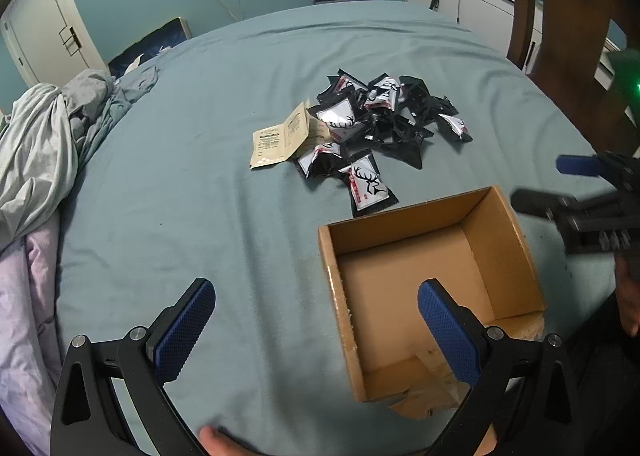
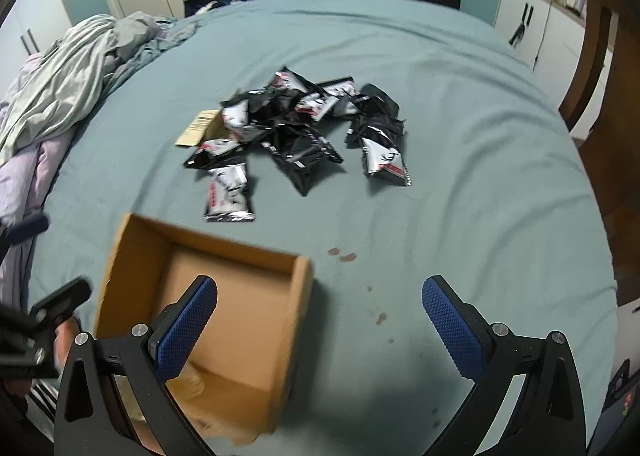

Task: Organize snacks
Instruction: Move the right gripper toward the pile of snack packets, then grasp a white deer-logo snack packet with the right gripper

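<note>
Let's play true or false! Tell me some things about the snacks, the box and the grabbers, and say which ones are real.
1. The box has no snacks in it. True.
2. The snacks sit in a neat row. False: they lie in a messy pile.
3. Both grippers are open, left gripper and right gripper. True.
4. The right gripper holds a snack. False: nothing is between its fingers.
5. A tan paper lies beside the pile. True.
6. The snacks are on a wooden floor. False: they lie on a blue-green sheet.
</note>
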### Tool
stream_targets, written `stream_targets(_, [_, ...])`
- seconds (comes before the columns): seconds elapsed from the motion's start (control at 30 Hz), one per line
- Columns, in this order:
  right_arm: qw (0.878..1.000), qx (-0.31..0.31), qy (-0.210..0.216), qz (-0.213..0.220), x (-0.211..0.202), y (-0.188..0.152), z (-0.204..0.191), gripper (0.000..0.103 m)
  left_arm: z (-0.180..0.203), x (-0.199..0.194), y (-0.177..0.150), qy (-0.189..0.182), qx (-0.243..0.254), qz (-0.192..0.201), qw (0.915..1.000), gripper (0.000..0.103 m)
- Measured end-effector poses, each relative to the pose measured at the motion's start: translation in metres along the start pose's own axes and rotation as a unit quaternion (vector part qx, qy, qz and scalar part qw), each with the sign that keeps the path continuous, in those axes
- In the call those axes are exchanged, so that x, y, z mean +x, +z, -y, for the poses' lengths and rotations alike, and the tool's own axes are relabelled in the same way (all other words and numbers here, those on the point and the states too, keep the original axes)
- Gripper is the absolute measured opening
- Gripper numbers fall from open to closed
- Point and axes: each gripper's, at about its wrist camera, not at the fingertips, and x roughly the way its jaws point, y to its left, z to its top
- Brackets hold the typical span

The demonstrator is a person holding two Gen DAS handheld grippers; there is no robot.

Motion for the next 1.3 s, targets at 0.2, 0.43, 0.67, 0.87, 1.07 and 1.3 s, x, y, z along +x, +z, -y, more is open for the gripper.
stream_targets(0.2, [0.999,0.019,-0.017,-0.021,0.039,0.04,0.023,0.103,-0.005,0.005,0.002,-0.013,-0.011,-0.01,0.9998,0.103])
stream_targets(0.43, [0.998,0.043,-0.022,-0.031,0.089,0.074,0.041,0.103,-0.009,0.014,0.003,-0.02,-0.017,-0.02,0.9994,0.103])
stream_targets(0.67, [0.996,0.066,-0.018,-0.055,0.141,0.095,0.057,0.088,-0.015,0.023,0.007,-0.018,-0.027,-0.019,0.9993,0.103])
stream_targets(0.87, [0.996,0.054,-0.045,-0.061,0.162,0.099,0.061,0.051,-0.022,0.032,0.012,-0.016,-0.039,-0.019,0.9989,0.103])
stream_targets(1.07, [0.996,0.076,-0.03,-0.038,0.142,0.098,0.068,0.033,-0.027,0.034,0.015,-0.015,-0.046,-0.014,0.9987,0.103])
stream_targets(1.3, [0.994,0.103,0.019,0.015,0.071,0.078,0.06,0.032,-0.029,0.038,0.033,-0.014,-0.039,-0.018,0.999,0.103])
